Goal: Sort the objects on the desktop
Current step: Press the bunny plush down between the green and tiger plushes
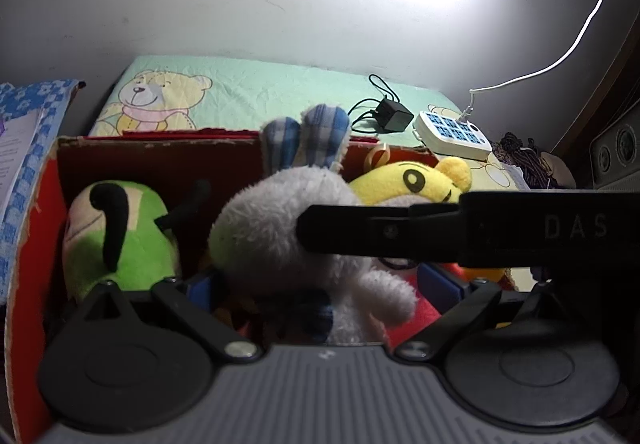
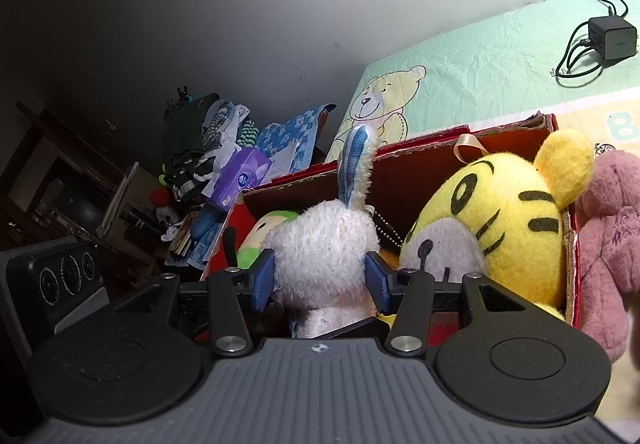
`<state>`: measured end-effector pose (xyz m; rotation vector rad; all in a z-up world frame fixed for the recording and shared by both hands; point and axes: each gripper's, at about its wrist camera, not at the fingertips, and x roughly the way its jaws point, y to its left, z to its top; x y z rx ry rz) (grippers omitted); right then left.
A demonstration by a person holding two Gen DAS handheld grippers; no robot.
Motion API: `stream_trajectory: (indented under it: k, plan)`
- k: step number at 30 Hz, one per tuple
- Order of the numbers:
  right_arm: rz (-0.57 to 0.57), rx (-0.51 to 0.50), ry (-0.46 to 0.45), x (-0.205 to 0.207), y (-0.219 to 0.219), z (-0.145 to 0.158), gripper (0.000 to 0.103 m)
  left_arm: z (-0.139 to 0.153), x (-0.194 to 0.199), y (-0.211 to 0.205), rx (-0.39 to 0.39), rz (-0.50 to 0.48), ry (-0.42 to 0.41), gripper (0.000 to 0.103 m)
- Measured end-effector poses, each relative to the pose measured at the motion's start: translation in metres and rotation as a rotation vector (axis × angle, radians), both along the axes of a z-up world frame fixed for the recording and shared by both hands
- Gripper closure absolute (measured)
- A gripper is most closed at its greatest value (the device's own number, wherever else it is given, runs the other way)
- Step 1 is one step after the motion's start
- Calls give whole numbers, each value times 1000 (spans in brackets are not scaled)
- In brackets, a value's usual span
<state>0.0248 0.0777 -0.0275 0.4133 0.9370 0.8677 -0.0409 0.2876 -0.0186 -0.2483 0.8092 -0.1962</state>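
Note:
A white rabbit plush (image 1: 260, 228) with blue plaid ears stands in a red cardboard box (image 1: 160, 160) between a green plush (image 1: 120, 236) and a yellow tiger plush (image 1: 412, 180). My right gripper (image 2: 320, 282) is shut on the rabbit's (image 2: 320, 244) head, one blue pad pressed on each side. In the left wrist view its black finger (image 1: 340, 232) crosses the rabbit from the right. My left gripper (image 1: 318, 286) is open, its pads wide apart on either side of the rabbit's body. The tiger (image 2: 500, 220) leans on the box's (image 2: 420, 164) right wall.
A pink bear plush (image 2: 608, 244) sits just outside the box's right wall. On the green bear-print sheet (image 1: 248, 92) behind the box lie a black charger (image 1: 394, 114) and a white power strip (image 1: 452, 132). A tissue pack (image 2: 240, 176) and piled clothes (image 2: 200, 140) crowd the left.

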Motion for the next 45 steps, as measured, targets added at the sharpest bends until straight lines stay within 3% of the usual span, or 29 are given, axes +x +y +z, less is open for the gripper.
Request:
stream_trajectory:
  k: [11,15,20,24,39,43,45]
  plan:
    - [-13,-34,68,1,1,-3,52,-5,-4,-1,6,-53,55,2]
    - [-41,-55,56,6,5,-9,53,-10,-5,-9,62,-60,51,2]
    - [-66,-56,28,7,5,-12,55,-11,-3,-9,77,-53,43,3]
    - [-58,-114,-13,3,11,-11,55,-10,-3,-11,111,-62,44,3]
    - [-118,-17,-42,-2,-2,-3,53,-11,-1,-14,137,-89,45,2]
    - [-89,2,-34,0,-4,0,77,-8,-2,-10,129,-100,44,2]
    - [-78,18,-8,1,-6,-3,78,-7,-3,-6,122,-99,48,2]
